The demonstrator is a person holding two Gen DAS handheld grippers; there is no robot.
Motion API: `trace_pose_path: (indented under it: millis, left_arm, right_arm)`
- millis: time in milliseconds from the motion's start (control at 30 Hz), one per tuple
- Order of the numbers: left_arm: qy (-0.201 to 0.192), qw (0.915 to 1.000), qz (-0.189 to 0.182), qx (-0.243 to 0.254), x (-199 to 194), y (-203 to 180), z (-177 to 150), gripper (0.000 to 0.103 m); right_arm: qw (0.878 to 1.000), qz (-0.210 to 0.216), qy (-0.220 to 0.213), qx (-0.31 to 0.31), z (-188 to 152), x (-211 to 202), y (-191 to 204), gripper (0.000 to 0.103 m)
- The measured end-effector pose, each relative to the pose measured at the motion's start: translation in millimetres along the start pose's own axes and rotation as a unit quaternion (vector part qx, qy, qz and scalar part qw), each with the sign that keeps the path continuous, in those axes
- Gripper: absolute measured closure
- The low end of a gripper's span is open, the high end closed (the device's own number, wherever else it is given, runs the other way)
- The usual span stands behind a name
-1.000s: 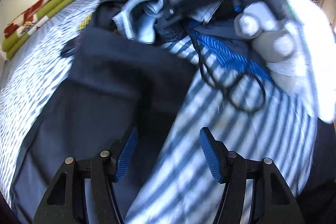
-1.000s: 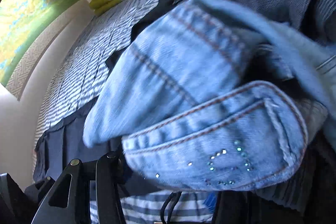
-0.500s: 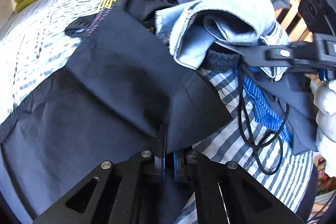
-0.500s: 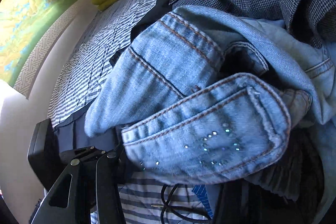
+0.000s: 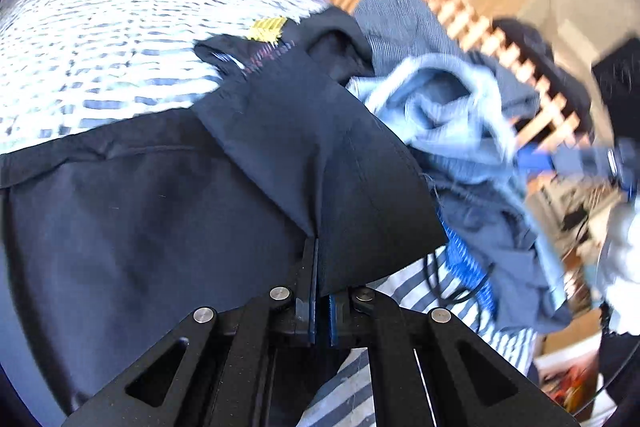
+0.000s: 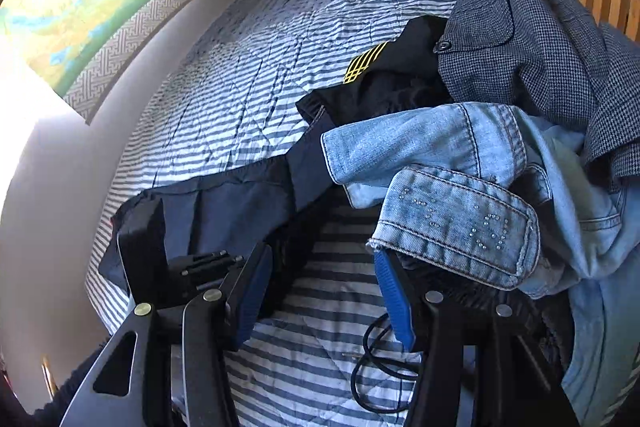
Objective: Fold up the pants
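Navy pants [image 5: 168,211], one hem corner inside pinched-tight left tool [image 5: 319,269].

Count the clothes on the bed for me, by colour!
Dark navy pants, pinched in the left gripper: 1
Light blue jeans: 1
Grey checked jacket: 1
Black garment with yellow stripes: 1
Total: 4, though more may hide in the pile.

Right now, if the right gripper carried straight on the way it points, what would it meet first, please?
Probably the striped bedcover, which shows bare between the open right gripper jaws; the jeans hang just right of that line, though depth is unclear.
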State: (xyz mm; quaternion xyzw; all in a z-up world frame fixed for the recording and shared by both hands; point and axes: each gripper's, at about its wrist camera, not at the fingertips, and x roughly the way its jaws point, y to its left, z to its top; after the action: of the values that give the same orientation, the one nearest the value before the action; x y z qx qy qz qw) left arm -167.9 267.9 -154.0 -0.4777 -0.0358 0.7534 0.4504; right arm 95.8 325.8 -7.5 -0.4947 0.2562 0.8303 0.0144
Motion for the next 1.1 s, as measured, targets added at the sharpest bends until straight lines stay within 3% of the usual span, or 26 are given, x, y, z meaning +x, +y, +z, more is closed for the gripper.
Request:
trace_pose_path:
  millis: [67, 100, 233, 300, 467, 633, 800, 1033, 1100]
  left_arm:
    - [-0.012, 0.9999, -0.006, -0.001, -10, 1, 2, 0.1]
    - [-0.014, 0.9999, -0.006, 0.002, -15, 2, 1, 0.1]
    - [-0.022, 0.9997, -0.01, 0.006, -18, -5, -3, 0.1]
    - [-0.025, 0.9996, -0.014, 0.007, -21, -9, -7, 0.1]
    - [-0.025, 0.9994, -0.011, 0.022, -25, -24, -14, 0.1]
    - [-0.016, 0.9994, -0.011, 0.029, -14, -30, -13, 0.1]
    - [0.001, 0.9992, -0.008, 0.039, 5, -38, -14, 0.1]
    - [0.006, 0.999, 0.001, 0.044, 15, -41, -16, 0.1]
    - [0.008, 0.9986, 0.005, 0.052, 15, -45, -17, 0.093]
  right_arm:
    - [0.999, 0.026, 0.036, -0.02, -10, -2, 10, 0.052]
    - [0.999, 0.012, 0.043, -0.029, -15, -2, 16, 0.053]
    - [0.999, 0.0, 0.034, -0.024, -12, -2, 35, 0.052]
    - [1.0, -0.009, 0.021, 0.003, 3, 8, 29, 0.052]
    - [0.993, 0.034, 0.049, 0.1, 45, 66, -4, 0.051]
    - [0.989, 0.069, 0.078, 0.104, 55, 94, -8, 0.047]
    - [0.988, 0.084, 0.082, 0.102, 52, 86, -12, 0.047]
    - [0.991, 0.041, 0.102, 0.078, 50, 103, -11, 0.047]
    - [0.99, 0.042, 0.114, 0.074, 49, 112, -9, 0.047]
